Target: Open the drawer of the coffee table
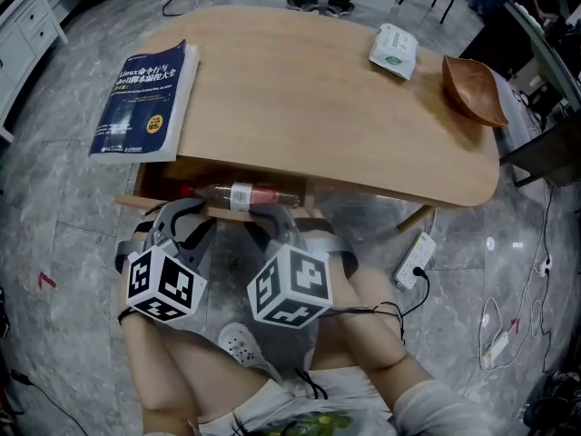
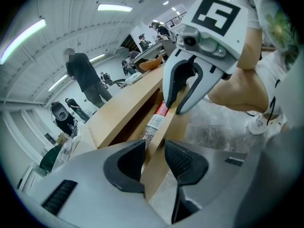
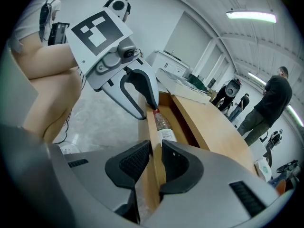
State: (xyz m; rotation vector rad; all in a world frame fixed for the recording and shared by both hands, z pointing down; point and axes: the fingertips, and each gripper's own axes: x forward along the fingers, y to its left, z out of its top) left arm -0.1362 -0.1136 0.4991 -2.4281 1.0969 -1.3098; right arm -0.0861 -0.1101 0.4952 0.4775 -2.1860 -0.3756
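Observation:
The wooden coffee table (image 1: 318, 107) has a drawer under its near edge, pulled partly out. A plastic bottle (image 1: 250, 193) with a red label lies inside it. My left gripper (image 1: 186, 212) and my right gripper (image 1: 286, 218) both clamp the drawer front (image 1: 225, 213), side by side. In the left gripper view the left gripper (image 2: 154, 160) straddles the front board (image 2: 164, 141), with the bottle (image 2: 156, 118) and the right gripper (image 2: 176, 109) beyond. In the right gripper view the right gripper (image 3: 153, 163) has its pads pressed on both sides of the board (image 3: 151, 127).
On the table top lie a blue book (image 1: 145, 98) at the left, a white packet (image 1: 393, 51) and a wooden bowl (image 1: 474, 89) at the far right. A white power strip (image 1: 416, 260) and cables lie on the grey floor at the right. People stand beyond the table.

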